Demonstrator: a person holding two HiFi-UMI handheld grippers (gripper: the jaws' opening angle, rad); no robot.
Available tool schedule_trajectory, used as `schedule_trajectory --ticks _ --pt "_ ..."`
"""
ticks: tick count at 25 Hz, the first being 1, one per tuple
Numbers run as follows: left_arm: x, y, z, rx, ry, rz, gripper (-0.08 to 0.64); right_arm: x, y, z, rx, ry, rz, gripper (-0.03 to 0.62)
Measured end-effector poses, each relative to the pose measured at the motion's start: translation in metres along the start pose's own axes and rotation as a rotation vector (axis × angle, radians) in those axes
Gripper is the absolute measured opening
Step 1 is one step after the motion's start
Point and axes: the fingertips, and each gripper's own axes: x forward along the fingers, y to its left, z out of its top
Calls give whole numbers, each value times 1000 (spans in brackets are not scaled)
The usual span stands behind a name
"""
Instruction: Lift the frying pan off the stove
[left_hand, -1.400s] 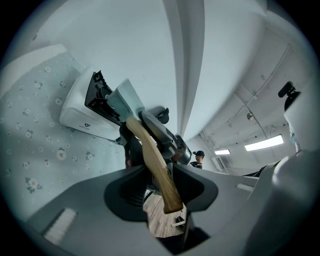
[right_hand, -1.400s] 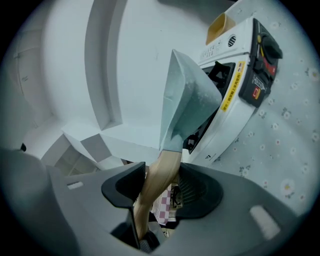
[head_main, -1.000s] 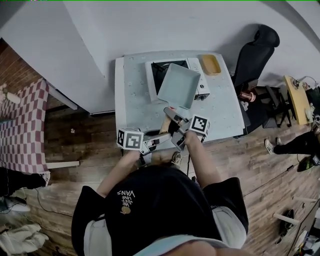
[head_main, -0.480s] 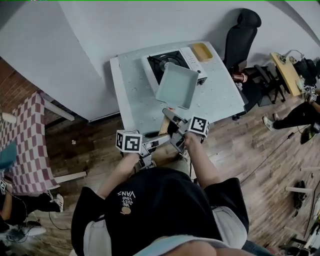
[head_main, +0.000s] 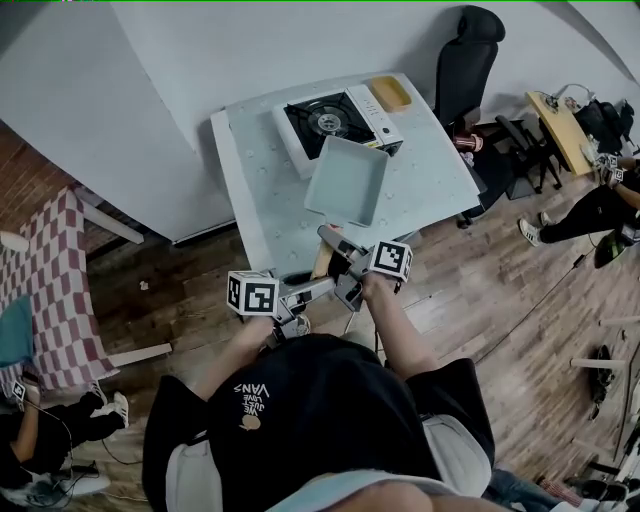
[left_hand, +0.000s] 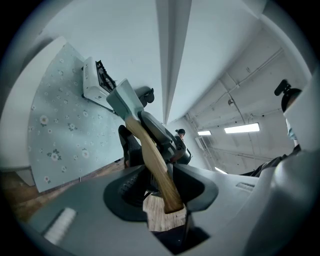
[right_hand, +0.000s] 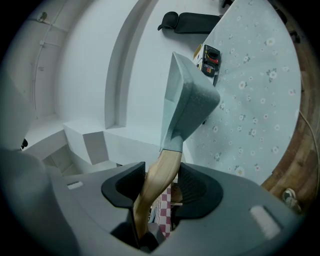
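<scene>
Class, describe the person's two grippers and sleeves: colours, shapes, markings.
Both the left gripper and right gripper are grey moulded plastic with dark ribbed pads on their jaws. Each carries a white cube printed with black square markers. The person wears short black sleeves.

matt pan (head_main: 346, 180), smooth wooden handle (left_hand: 155, 165); floral-print table cover (head_main: 258, 190); wood-plank floor (head_main: 490, 290)
</scene>
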Motion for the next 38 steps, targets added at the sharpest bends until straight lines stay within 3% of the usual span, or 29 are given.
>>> schedule_trajectory --ticks 5,10,13,17,20,24,27,35,38 --pt "5 -12 -15 -5 -33 24 156 -10 9 -10 -7 41 54 207" --pt "18 -31 -36 -13 -77 44 156 -38 9 -20 -17 101 20 207" --pt "25 -39 -50 -21 -103 54 156 -53 8 -26 -18 124 45 209" --pt "33 -50 -74 -40 -134 73 156 -82 -4 -41 -13 170 -46 210" --pt "39 -59 -89 -44 -158 88 156 -93 0 -50 -12 195 15 210" --pt "42 -67 -108 -47 -184 114 156 -110 -2 -63 -21 227 9 210" --pt "43 -73 -120 -52 -199 120 156 -115 1 -72 -24 243 68 210" --pt "45 -87 -146 -58 -239 143 158 -140 -1 -93 -26 292 27 212" --pt "44 -90 -155 -63 -248 152 158 -143 0 -101 -26 305 67 212"
